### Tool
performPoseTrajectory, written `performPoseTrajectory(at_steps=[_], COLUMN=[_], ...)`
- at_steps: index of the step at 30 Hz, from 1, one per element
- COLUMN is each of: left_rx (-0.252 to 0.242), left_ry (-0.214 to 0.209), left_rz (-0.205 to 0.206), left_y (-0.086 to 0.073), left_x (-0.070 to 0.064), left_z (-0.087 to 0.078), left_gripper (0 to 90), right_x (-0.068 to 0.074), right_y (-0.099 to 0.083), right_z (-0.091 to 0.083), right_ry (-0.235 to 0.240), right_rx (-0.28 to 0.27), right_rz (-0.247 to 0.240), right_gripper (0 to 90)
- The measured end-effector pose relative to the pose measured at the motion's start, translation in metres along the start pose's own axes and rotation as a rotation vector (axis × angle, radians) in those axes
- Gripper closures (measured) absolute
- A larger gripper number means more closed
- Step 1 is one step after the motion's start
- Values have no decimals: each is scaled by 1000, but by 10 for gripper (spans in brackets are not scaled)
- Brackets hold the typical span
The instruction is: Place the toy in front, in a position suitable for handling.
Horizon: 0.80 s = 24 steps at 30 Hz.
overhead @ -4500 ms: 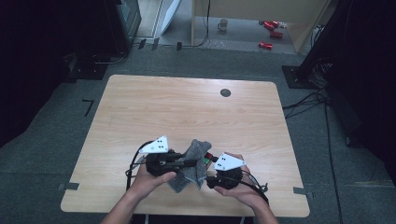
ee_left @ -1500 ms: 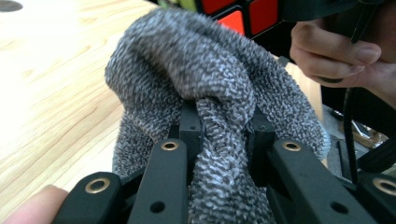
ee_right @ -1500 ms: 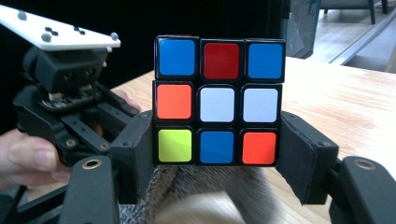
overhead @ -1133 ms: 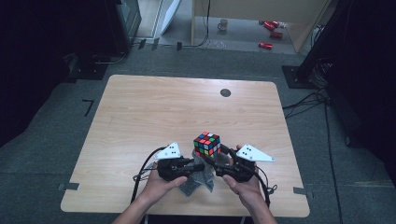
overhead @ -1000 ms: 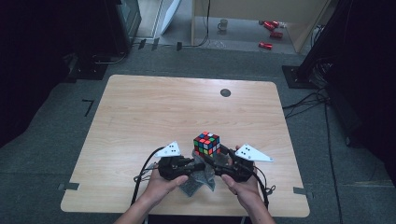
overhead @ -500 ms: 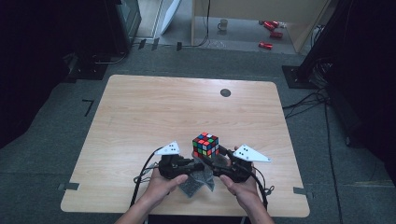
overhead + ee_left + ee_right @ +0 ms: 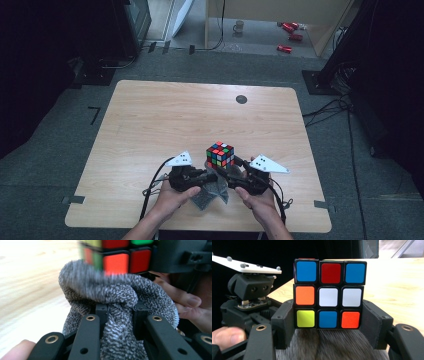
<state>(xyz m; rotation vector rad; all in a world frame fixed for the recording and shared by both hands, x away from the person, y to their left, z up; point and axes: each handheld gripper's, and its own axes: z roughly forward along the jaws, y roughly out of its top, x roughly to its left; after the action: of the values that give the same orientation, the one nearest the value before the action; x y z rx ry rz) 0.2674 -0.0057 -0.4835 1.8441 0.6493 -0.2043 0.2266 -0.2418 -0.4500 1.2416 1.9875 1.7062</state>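
A scrambled colour cube (image 7: 220, 155) stands just above the table's front middle. My right gripper (image 7: 329, 320) is shut on the cube (image 7: 329, 293), its pads clamping the bottom row from both sides. A grey knitted cloth (image 7: 210, 192) hangs under the cube, between the two hands. My left gripper (image 7: 119, 311) is shut on a bunched fold of this cloth (image 7: 110, 290), directly below the cube (image 7: 117, 255). In the high view the left gripper (image 7: 214, 176) and the right gripper (image 7: 226, 169) meet tip to tip under the cube. The left gripper's white plate (image 7: 247, 265) shows beside the cube.
The wooden table (image 7: 165, 120) has a small dark round hole (image 7: 241, 99) near its far edge. Its front edge runs just behind the hands. On the floor beyond are red objects (image 7: 287, 35), a mug (image 7: 239, 25) and cables (image 7: 325, 107) at the right.
4.5 s ago the cloth covered the cube between the grippers; now the cube stands bare above it. Over the last second both grippers and the cube drifted slightly left.
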Motion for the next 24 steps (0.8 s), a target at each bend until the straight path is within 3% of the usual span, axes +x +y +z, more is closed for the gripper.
performPoseTrajectory(at_steps=[7, 14, 17, 20, 23, 24], left_rx=[-7, -64, -93, -153, -155, -135], left_ry=[32, 87, 89, 68, 57, 54], left_rz=[-11, -50, -69, -97, -97, -93], left_y=[1, 6, 8, 13, 13, 12], left_x=[7, 23, 27, 31, 32, 31], left_z=[-8, -28, -34, -48, -50, -46], left_gripper=[747, 745, 745, 744, 744, 744], right_x=[-1, -7, -7, -6, -4, -3], right_y=[0, 0, 0, -3, -4, -2], right_z=[-1, -5, -5, -2, -1, -1], right_ry=[-12, -27, -25, -22, -14, -4], right_rx=[-2, -3, 6, 30, 30, 19], right_rz=[-9, -11, -11, -29, -18, -16], right_gripper=[347, 347, 347, 347, 347, 347])
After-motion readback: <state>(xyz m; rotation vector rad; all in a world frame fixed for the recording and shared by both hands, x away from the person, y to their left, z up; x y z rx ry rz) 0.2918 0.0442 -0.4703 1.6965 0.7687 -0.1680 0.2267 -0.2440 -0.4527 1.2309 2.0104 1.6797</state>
